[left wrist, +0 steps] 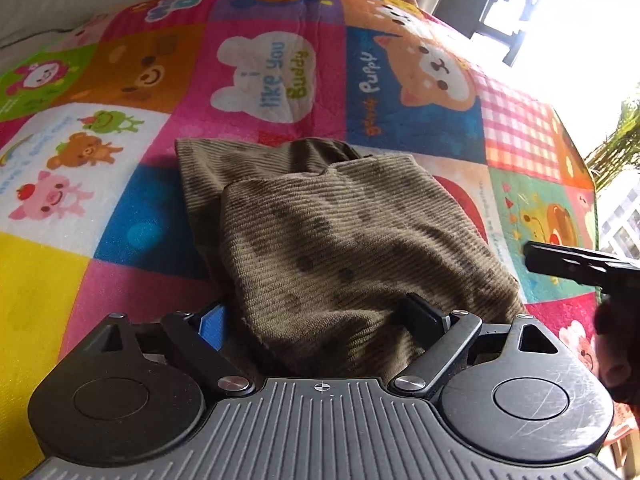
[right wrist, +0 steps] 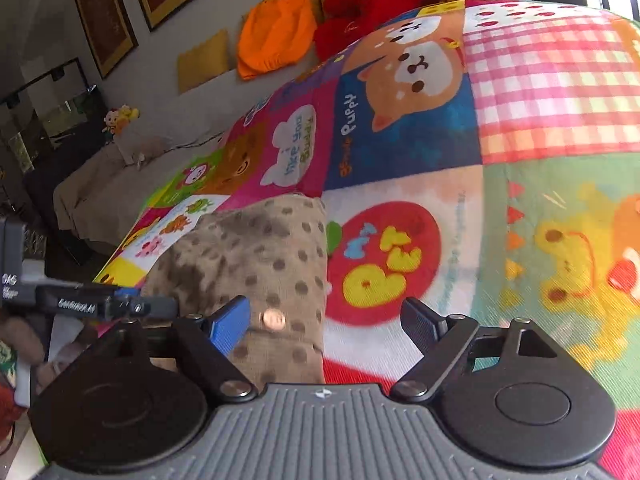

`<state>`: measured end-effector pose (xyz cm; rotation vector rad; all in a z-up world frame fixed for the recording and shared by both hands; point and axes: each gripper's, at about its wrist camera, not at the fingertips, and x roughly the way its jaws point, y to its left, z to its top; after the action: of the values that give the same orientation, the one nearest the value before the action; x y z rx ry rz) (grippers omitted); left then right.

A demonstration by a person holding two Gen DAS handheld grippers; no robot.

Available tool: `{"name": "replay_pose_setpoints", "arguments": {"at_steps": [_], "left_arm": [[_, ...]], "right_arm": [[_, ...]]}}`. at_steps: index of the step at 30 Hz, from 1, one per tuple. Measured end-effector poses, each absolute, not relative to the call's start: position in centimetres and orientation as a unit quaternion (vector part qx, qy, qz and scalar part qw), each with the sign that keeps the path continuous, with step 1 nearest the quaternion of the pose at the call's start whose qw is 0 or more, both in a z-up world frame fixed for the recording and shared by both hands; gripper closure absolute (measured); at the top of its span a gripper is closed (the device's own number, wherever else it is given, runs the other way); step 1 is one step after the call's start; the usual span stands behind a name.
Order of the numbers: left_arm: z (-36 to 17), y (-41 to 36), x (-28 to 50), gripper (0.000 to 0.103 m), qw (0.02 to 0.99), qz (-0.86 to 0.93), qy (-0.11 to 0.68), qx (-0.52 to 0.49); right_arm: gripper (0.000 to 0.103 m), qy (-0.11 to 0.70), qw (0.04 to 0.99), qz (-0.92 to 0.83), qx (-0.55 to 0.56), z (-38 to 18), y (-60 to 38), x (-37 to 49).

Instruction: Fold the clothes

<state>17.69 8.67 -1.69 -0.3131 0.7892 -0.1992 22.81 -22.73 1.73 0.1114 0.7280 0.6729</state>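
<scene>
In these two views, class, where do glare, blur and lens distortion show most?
Left wrist view: the window at upper right is blown out to white, washing out the patchwork blanket edge near it; the blanket bulges with fisheye curvature. Right wrist view: the red Pet patch and yellow print beside it look smeared, while the dotted brown garment stays fairly sharp; picture frames lean.

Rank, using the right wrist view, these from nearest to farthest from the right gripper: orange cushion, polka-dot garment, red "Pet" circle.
1. Polka-dot garment, by the right gripper's left finger.
2. Red "Pet" circle, just ahead on the mat.
3. Orange cushion, far back, upper left.
</scene>
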Motion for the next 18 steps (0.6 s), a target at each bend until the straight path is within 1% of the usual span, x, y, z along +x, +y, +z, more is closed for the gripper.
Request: {"name": "replay_pose_setpoints", "arguments": {"at_steps": [2, 4, 7, 8, 9, 10, 11, 12, 15, 16, 18], "left_arm": [[-1.6, 9.3, 18.3, 0.016, 0.906, -0.099, 0.378, -0.164], [-1.8, 9.9, 19.1, 0.025, 0.903, -0.102, 0.379, -0.175], [-2.2, 10.5, 20.5, 0.035, 0.902, -0.108, 0.38, -0.177], [-2.3, 10.6, 20.9, 0.036, 0.902, -0.11, 0.379, -0.176], [-2.3, 10.8, 21.4, 0.042, 0.902, -0.112, 0.379, -0.176], [-2.4, 10.9, 21.9, 0.047, 0.902, -0.115, 0.378, -0.176], [-2.4, 10.9, 22.6, 0.049, 0.901, -0.118, 0.377, -0.177], [-2.4, 10.8, 23.3, 0.052, 0.901, -0.122, 0.377, -0.178], [-2.3, 10.5, 25.8, 0.055, 0.902, -0.13, 0.371, -0.179], [-2.1, 10.3, 26.7, 0.057, 0.905, -0.131, 0.364, -0.176], [-1.6, 10.0, 28.2, 0.057, 0.912, -0.121, 0.355, -0.164]], "right_arm": [[0.019, 0.357, 0.872, 0.329, 0.063, 1.2, -20.4, 25.9], [0.019, 0.364, 0.869, 0.33, 0.066, 0.2, -18.1, 28.8], [0.017, 0.398, 0.845, 0.347, 0.081, -1.9, -15.8, 32.0], [0.015, 0.401, 0.841, 0.354, 0.084, -2.3, -15.4, 32.3], [0.026, 0.394, 0.841, 0.362, 0.077, -2.2, -15.1, 32.3], [0.042, 0.393, 0.835, 0.377, 0.079, -2.1, -15.0, 32.3], [0.061, 0.393, 0.828, 0.389, 0.092, -2.0, -15.2, 32.2], [0.067, 0.389, 0.829, 0.39, 0.095, -1.9, -15.4, 32.0], [0.079, 0.369, 0.843, 0.381, 0.09, -0.9, -16.2, 31.9], [0.08, 0.361, 0.849, 0.375, 0.09, -0.5, -16.6, 32.0], [0.082, 0.351, 0.859, 0.361, 0.093, 0.1, -17.6, 32.5]]}}
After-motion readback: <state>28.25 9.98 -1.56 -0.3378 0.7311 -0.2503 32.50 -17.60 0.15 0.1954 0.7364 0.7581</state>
